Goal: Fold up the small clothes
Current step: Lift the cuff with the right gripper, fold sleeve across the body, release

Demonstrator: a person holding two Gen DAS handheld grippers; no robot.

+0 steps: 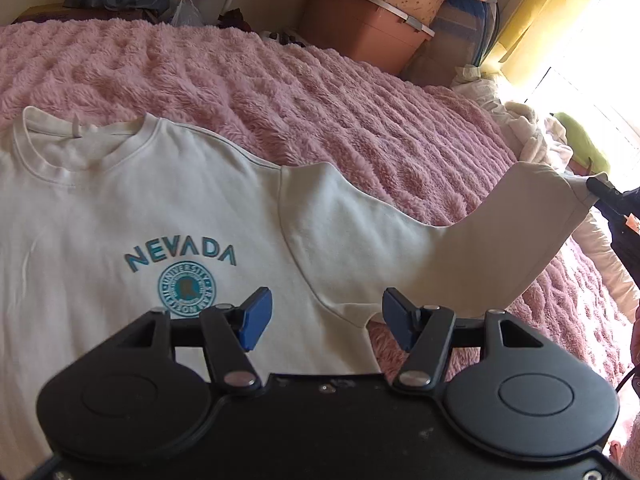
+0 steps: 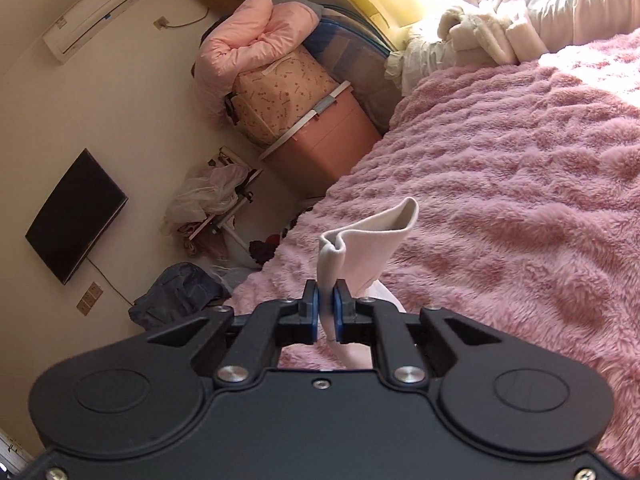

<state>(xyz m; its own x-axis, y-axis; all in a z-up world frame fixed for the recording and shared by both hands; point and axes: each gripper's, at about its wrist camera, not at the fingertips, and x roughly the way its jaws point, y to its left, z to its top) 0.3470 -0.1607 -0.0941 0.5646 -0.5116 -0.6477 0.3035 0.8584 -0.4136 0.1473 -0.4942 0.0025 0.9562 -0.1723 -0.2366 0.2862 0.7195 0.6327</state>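
Right gripper [image 2: 328, 312] pinches shirt sleeve [image 2: 372, 232].

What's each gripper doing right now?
Left gripper: open, empty, over the white cotton Nevada T-shirt.
Right gripper: closed on the shirt's sleeve edge.

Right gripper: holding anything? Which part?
Yes. The right gripper is shut on the white T-shirt, pinching the sleeve near its cuff edge. The left gripper is open and empty.
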